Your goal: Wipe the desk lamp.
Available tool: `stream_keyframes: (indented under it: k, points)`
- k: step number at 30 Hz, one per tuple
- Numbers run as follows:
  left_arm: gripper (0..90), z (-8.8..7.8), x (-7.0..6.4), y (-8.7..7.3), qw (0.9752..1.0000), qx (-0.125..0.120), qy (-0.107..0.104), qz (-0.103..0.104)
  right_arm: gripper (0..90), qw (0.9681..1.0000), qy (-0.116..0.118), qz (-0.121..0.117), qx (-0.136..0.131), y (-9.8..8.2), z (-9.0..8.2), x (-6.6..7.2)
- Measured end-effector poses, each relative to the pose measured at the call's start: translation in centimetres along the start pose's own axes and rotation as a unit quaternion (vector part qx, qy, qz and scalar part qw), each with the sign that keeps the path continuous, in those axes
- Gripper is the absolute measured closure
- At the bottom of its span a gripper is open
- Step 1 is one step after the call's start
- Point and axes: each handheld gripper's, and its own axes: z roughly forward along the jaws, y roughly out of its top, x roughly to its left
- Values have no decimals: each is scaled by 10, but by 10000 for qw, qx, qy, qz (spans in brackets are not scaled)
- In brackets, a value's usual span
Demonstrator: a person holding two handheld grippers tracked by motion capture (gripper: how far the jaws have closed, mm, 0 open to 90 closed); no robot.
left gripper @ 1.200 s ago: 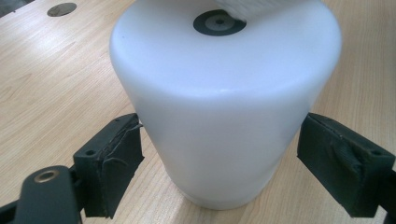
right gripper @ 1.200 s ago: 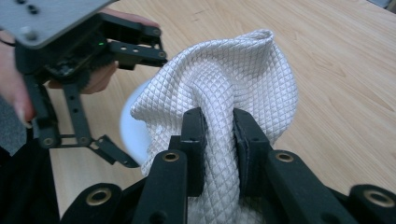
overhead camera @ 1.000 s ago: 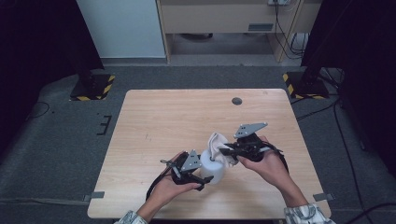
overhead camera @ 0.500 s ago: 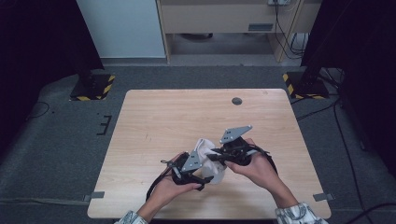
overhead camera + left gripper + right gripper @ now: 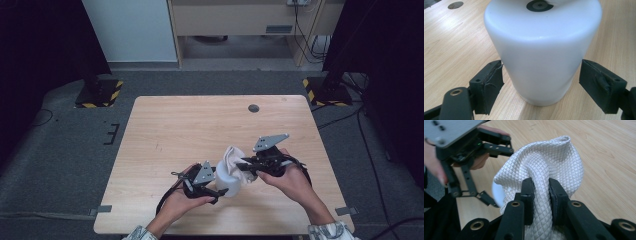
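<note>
A white plastic container point(image 5: 541, 50) stands upside down on the wooden table point(image 5: 180, 130), its base between the jaws of the left gripper point(image 5: 541, 87); one pad sits at its wall, the other stands just clear of it. A white quilted cloth point(image 5: 546, 167) rests against the top of the container in the high view and is pinched in the right gripper point(image 5: 541, 195). The table is pale wood with a small round dark disc point(image 5: 253, 108) near its far edge, set on grey carpet with a pale cabinet behind. The left gripper's jaws stand wide around the container and have just been closing slightly, not yet clamping it. The right gripper's jaws are drawn tight, with a fold of cloth bunched between the pads.
</note>
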Motion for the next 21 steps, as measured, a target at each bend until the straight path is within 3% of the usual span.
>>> stream_keyframes:
  k: [7,13,21]
  points:
    - [193,2,0,0,10000,-19,-73,1,764,9999,50,-18,112,16,20,-5]
    - [195,1,0,-1,9999,87,117,40,764,9991,276,-222,223,30,40,9]
    - [196,1,-1,-1,10000,31,17,44,764,9982,454,-322,230,26,37,18]
